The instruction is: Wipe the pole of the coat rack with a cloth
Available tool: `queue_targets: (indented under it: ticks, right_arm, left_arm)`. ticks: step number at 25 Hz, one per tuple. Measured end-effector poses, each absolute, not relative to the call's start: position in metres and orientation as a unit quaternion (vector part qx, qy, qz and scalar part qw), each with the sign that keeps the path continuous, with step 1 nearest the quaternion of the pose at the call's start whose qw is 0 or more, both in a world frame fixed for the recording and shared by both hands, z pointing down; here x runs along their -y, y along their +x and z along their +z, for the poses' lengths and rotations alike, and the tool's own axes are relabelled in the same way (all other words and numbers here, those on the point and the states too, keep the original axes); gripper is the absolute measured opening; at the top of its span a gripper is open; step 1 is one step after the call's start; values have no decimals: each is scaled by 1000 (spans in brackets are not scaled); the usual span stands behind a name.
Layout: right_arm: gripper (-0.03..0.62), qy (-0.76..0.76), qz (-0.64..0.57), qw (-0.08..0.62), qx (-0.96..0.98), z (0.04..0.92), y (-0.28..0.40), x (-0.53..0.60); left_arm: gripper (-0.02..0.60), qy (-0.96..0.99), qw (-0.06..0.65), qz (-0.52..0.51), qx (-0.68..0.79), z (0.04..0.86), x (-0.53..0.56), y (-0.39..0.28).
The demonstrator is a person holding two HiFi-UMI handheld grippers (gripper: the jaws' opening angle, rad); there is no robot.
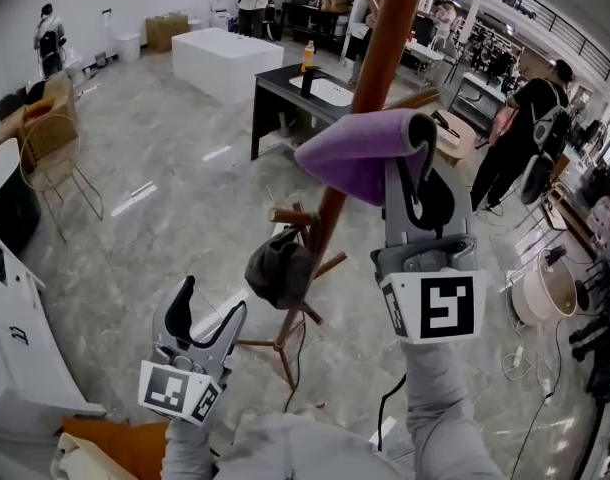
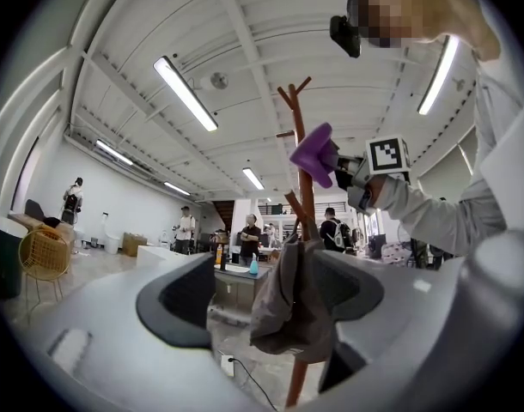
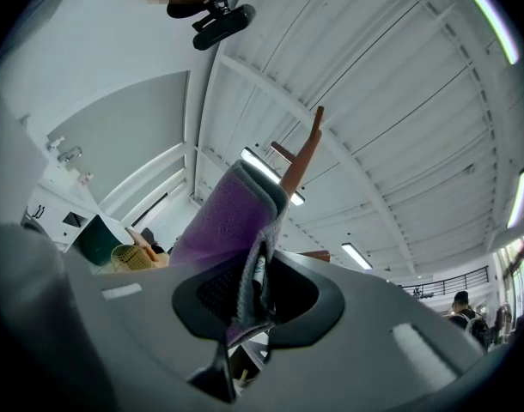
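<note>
Coat rack pole [image 1: 380, 58], reddish-brown wood, rises slantwise through the ctr of the head view from splayed legs on the grey polished floor [image 1: 165, 168]. We mark the purple cloth [image 1: 350, 153] high on the pole, above the side pegs; it lies against the pole's left side and folds over to the right.

Right gripper [image 1: 420, 136]: raised, jaws pressed together on one edge of the cloth. In the right gripper view the fabric is pinched between the black pads and fans upward toward the pole tip. Its marker cube [image 1: 435, 308] faces the head camera.

Left gripper [image 1: 211, 306]: low, well apart from the pole, jaws spread w/ nothing held. In its own view we see only the distant rack framed between them.

Grey cap [image 1: 277, 273] hangs from a lower peg, beside the pole and below the cloth.

Background: black table [image 1: 275, 83] w/ an orange bottle [image 1: 307, 56] on it, white block [image 1: 225, 63] behind it, wicker chair [image 1: 50, 148] at left, person in black [image 1: 520, 138] standing at right.
</note>
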State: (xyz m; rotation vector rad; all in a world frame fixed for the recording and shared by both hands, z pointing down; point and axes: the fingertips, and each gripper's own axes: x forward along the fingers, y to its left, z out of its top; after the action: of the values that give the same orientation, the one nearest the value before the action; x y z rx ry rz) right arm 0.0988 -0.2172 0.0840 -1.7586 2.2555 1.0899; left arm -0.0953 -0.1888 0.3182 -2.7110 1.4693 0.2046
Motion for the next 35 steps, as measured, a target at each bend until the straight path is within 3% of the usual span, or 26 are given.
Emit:
queue_targets:
  ticks: [18,35]
  right_arm:
    - [51,-601,244,-37,-760,214,102,231]
    - [52,-618,112,-42,-777,337,99,231]
  left_arm:
    - [383,-889,8,55,-454,333,198,-85]
    - [383,-884,-16,27,-467,357,185,-97]
